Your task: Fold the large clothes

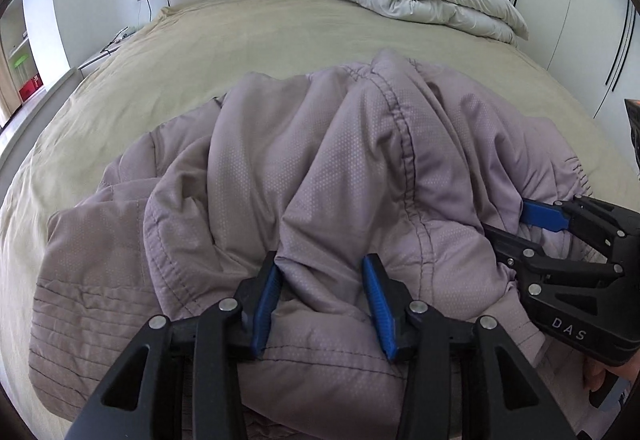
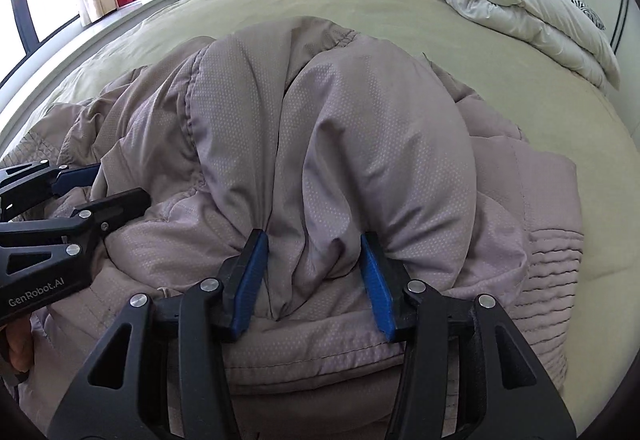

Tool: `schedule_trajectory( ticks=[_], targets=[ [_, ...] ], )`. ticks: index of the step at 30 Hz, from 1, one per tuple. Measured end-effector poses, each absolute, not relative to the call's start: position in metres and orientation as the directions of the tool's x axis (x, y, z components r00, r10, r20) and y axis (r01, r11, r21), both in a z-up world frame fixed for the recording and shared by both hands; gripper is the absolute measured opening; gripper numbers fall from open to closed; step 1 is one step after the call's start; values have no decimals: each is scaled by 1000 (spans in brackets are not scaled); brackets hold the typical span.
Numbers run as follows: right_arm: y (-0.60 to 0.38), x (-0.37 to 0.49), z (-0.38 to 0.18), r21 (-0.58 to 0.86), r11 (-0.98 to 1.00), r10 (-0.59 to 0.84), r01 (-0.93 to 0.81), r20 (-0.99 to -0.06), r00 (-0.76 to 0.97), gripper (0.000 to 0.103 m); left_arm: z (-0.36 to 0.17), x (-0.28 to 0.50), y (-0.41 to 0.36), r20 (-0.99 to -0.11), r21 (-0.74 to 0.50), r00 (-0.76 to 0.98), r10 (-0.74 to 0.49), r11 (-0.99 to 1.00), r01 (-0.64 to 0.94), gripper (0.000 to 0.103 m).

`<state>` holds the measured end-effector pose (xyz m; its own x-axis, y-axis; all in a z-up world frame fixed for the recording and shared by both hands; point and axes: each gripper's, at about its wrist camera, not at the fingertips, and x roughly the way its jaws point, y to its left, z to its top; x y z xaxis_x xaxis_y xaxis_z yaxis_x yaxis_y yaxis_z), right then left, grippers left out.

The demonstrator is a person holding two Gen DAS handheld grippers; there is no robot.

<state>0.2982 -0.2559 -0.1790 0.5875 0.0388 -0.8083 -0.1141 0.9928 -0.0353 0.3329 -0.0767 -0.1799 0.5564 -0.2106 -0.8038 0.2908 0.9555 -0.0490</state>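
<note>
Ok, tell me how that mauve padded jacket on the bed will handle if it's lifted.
The jacket is likely floppy: it bunches into deep folds where the left gripper and right gripper pinch it. Its puffy quilting suggests it is light but bulky. The smooth fabric may slip.

Soft daylight, sharp focus, fisheye-bent, vignetted edges.

Jacket (image 1: 320, 168): mauve-grey padded fabric with a fine dot weave, dark stitched seams, quilted ribbed bands at the hem edges. It's crumpled, heaped up ahead of my grippers, not flat. One thick fold is bunched between the pads of my left gripper (image 1: 320, 304), another between the pads of my right gripper (image 2: 314, 280), fabric pinched in at both. The rest spreads out to either side and beyond the fingertips.
</note>
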Motion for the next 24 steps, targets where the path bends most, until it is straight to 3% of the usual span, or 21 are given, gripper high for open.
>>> schedule_trajectory(
  ticks=[4,6,11,17,20,24],
  targets=[
    [-267,297,-162,19,993,82,-116,-814,576,45,-151,317,-57,-774,-142,571,-273,954,264,45],
    [-279,283,-139,43,995,89,-88,-776,624,47,-134,296,-49,-747,-127,608,-268,956,265,46],
    [-295,220,-104,76,994,106,-74,-702,704,48,-107,227,-21,-690,-118,675,-262,960,253,66],
    [-292,146,-104,156,984,175,-90,-703,690,48,-107,140,9,-688,-202,650,-321,946,253,70],
    [-293,96,-108,201,974,215,-103,-687,694,48,-110,91,28,-690,-240,640,-338,941,238,84],
    [-302,35,-112,240,967,234,-90,-683,692,61,-113,39,59,-691,-302,612,-385,923,239,86]
  ],
)
